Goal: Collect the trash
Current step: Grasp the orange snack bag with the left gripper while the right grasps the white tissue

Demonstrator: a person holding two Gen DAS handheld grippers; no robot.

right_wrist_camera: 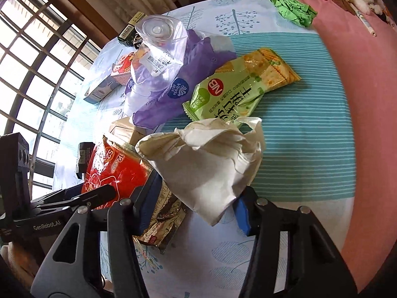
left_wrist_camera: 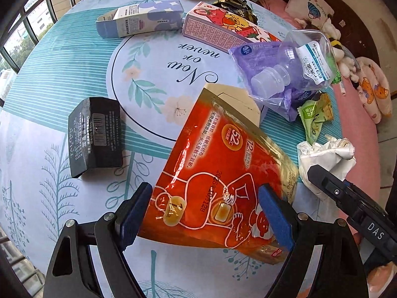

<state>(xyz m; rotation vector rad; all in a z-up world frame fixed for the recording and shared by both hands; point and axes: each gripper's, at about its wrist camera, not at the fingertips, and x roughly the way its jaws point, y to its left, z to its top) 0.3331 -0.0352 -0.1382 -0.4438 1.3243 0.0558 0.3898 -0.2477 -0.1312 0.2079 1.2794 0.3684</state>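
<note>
Red pouch between left jaws

Both tongs are matte black, with angular arms pierced by triangular cut-outs and joined by round silver pivot screws; the left tongs and right tongs carry blue pads, and their bodies bear white "DAS" and "GenRobot.AI" lettering

Red-gold pouch, black box — striped tablecloth
</note>
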